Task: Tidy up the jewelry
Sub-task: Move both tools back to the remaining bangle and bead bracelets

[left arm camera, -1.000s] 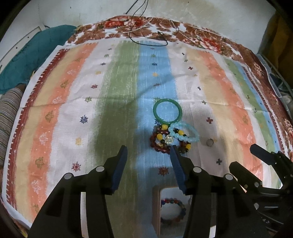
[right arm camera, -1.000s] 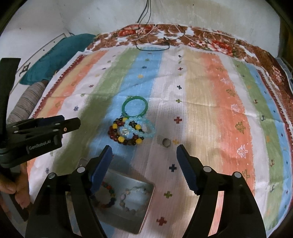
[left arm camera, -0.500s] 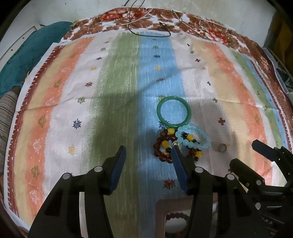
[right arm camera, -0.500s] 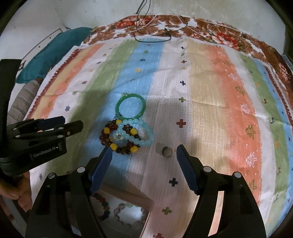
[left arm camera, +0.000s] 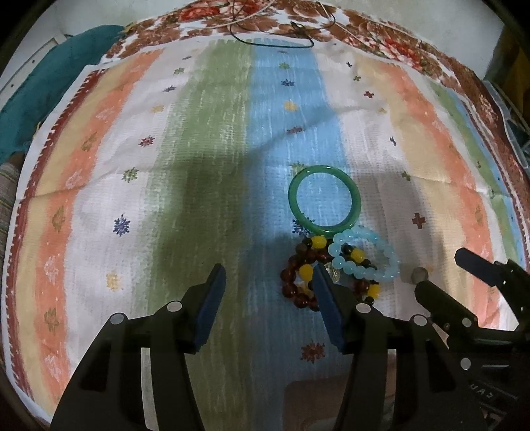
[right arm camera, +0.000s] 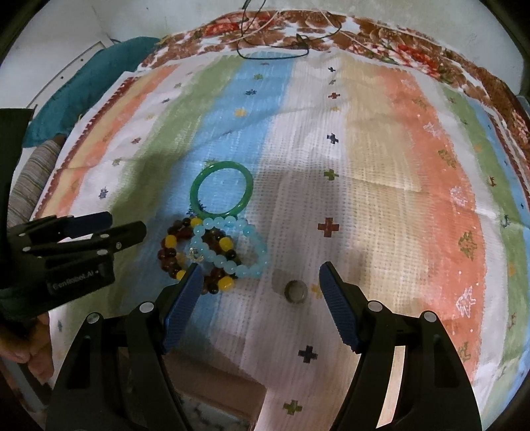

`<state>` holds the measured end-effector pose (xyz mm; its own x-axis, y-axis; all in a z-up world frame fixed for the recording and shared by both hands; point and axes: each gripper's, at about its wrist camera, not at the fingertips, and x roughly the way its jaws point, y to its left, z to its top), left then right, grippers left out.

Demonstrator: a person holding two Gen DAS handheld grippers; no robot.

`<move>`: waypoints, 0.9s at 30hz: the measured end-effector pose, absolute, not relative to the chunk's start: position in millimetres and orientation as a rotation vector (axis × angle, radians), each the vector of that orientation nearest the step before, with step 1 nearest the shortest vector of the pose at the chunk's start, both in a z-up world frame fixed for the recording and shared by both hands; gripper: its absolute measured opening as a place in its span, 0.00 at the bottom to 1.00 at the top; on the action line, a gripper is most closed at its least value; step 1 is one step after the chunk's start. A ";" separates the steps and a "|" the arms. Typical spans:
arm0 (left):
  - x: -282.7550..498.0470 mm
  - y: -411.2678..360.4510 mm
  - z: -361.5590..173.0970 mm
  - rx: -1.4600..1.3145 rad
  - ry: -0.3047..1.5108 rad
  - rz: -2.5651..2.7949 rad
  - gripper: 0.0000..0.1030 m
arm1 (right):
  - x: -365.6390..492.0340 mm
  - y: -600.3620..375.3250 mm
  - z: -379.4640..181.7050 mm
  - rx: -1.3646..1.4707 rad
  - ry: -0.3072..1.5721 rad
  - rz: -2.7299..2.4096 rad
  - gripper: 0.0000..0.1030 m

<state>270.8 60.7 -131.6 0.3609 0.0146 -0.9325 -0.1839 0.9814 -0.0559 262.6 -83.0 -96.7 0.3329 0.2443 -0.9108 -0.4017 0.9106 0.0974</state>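
A green bangle [left arm camera: 324, 199] [right arm camera: 221, 191] lies on the striped cloth. Just below it a light blue bead bracelet [left arm camera: 367, 253] [right arm camera: 232, 247] overlaps a dark red and yellow bead bracelet [left arm camera: 298, 281] [right arm camera: 172, 245]. A small grey ring [left arm camera: 419, 274] [right arm camera: 295, 290] lies to their right. My left gripper [left arm camera: 268, 285] is open and empty, its right finger over the red beads. My right gripper [right arm camera: 261, 281] is open and empty, with the ring between its fingers and the beads at its left finger.
The jewelry box [right arm camera: 212, 391] sits at the near edge, mostly hidden under the grippers. A teal cloth [left arm camera: 49, 96] lies at the far left. Cords [left arm camera: 275, 30] lie on the floral border at the back.
Both grippers have moved forward toward the bracelets, which now sit closer and larger. The box has slipped mostly out of view below. Both stay open.
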 end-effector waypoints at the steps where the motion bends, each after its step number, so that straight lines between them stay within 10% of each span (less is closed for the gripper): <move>1: 272.7 60.3 -133.5 -0.157 1.202 0.125 0.53 | 264.2 -82.2 -98.3 -0.156 1.161 0.425 0.70; 23: 296.7 64.0 -167.2 -0.214 1.282 0.089 0.53 | 292.5 -72.3 -130.3 -0.180 1.223 0.428 0.70; 27: 298.8 64.8 -169.2 -0.222 1.286 0.086 0.45 | 295.7 -68.3 -136.0 -0.193 1.236 0.425 0.56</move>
<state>298.8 64.8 -169.2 0.2817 -0.0598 -0.9577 -0.1874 0.9754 -0.1160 295.7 -68.3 -136.0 0.2629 0.2087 -0.9420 -0.4141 0.9063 0.0852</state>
